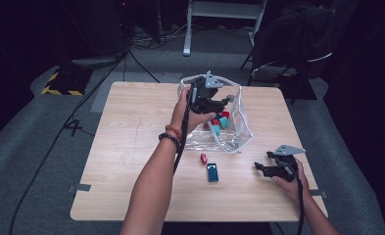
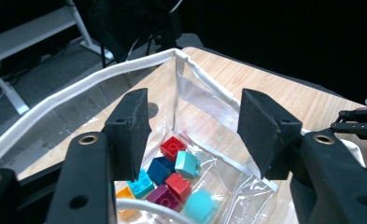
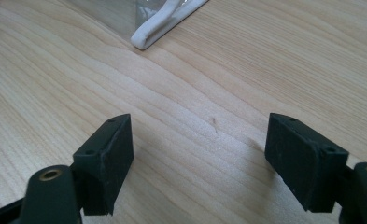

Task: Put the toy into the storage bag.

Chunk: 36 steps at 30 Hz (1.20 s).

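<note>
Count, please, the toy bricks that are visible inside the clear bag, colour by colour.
red bricks: 2
turquoise bricks: 3
dark blue brick: 1
purple brick: 1
orange brick: 1
Total: 8 visible in the clear bag; others may be hidden.

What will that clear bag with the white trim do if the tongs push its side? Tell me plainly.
The clear bag would probably buckle rather than slide: its thin walls already crease near the white trim. It looks light, so it may shift on the table. The blocks inside might steady its base a little.
</note>
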Each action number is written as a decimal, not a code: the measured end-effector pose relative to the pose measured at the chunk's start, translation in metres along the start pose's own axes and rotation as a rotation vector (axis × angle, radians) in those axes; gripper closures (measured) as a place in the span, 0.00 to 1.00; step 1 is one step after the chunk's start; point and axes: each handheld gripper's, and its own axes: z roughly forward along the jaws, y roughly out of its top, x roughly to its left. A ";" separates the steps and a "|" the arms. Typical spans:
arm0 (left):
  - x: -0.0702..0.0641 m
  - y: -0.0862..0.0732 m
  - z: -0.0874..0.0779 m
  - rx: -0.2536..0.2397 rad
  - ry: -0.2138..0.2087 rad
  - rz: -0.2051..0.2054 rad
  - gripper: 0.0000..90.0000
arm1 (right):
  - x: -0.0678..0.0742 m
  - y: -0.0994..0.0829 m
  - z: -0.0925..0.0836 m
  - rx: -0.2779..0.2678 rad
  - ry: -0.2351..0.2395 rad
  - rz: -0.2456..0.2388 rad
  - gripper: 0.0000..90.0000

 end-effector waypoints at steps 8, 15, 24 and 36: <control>0.000 -0.004 -0.028 -0.025 0.034 0.011 0.41 | 0.000 0.000 0.000 0.000 0.000 0.000 0.27; 0.003 -0.016 -0.052 -0.031 0.060 0.020 0.36 | 0.000 0.000 0.000 0.001 0.001 0.001 0.27; 0.006 -0.037 -0.073 -0.018 0.064 0.012 0.27 | 0.000 0.000 0.000 0.001 0.000 0.001 0.27; -0.007 -0.083 -0.078 0.038 0.059 0.012 0.20 | 0.000 0.000 0.000 0.001 0.000 0.001 0.27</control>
